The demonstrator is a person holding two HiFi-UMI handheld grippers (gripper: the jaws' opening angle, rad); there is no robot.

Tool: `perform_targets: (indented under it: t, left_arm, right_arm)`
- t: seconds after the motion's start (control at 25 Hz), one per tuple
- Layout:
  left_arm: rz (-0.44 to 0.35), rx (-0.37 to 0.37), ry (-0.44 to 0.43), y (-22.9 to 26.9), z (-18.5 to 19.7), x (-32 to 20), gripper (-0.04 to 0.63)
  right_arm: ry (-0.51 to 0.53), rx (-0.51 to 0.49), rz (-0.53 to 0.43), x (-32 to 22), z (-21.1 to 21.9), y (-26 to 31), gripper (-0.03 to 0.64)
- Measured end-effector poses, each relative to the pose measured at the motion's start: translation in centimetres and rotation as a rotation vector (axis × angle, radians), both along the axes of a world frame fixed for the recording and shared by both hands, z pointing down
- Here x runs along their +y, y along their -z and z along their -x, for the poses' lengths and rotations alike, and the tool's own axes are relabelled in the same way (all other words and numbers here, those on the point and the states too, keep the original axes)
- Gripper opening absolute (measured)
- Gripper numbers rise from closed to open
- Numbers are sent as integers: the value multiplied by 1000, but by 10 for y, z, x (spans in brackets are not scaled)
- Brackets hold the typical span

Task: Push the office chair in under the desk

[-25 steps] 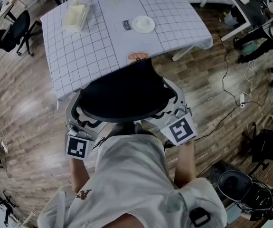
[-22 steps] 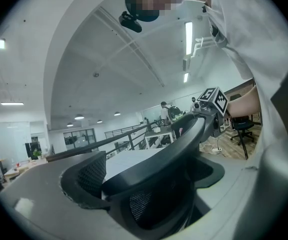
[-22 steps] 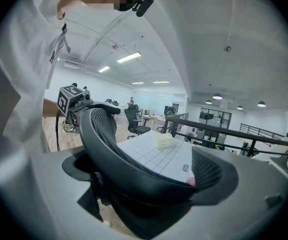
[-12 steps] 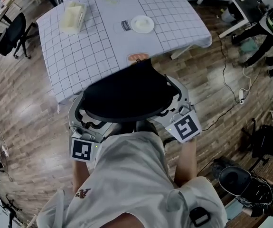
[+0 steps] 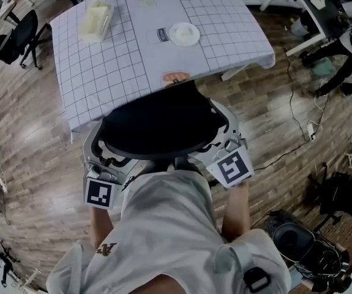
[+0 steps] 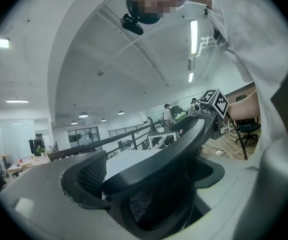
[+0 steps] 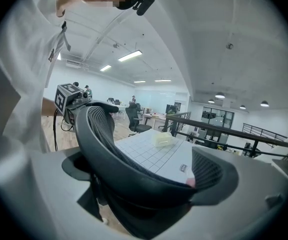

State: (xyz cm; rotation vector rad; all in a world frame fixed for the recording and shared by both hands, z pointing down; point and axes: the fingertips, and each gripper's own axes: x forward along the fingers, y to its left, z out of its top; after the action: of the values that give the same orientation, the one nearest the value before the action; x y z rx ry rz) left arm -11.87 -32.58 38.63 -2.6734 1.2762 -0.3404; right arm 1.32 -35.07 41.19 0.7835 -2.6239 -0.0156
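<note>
The chair [image 5: 157, 127] is black, with a curved mesh backrest and a thick smooth rim. I hold that rim at both ends. My left gripper [image 5: 102, 150] has its jaws closed on the left end and my right gripper [image 5: 228, 141] has its jaws closed on the right end.

In the left gripper view the rim fills the gap between the jaws of that gripper [image 6: 149, 184] and sweeps away to the right beyond them, its mesh [image 6: 141, 204] showing low down. In the right gripper view the same rim runs from between the jaws [image 7: 144, 184] off to the left.

Only the head view shows where the chair stands. It is straight ahead of both pairs of jaws, with the backrest's far edge overlapping the near edge of the desk [image 5: 102, 66]. The seat is hidden under the backrest. That view also shows a white plate [image 5: 184, 32] and a pale box [image 5: 97, 20] well beyond the jaws, and a wooden floor [image 5: 29, 133] around the desk.

The right gripper view catches the box [image 7: 162, 139] on the checked desk top past the rim. The left gripper view gives only a pale sliver of the desk.
</note>
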Motion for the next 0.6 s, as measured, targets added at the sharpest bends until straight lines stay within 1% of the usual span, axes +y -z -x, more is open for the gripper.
perform_targets:
  t: [0.16, 0.6]
  left_arm:
    - [-9, -14, 20, -3, -8, -5, 483]
    - [11, -10, 84, -4, -20, -20, 483]
  right_arm:
    - [13, 6, -9, -9, -8, -3, 580]
    - [59, -6, -26, -33, -18, 0, 580]
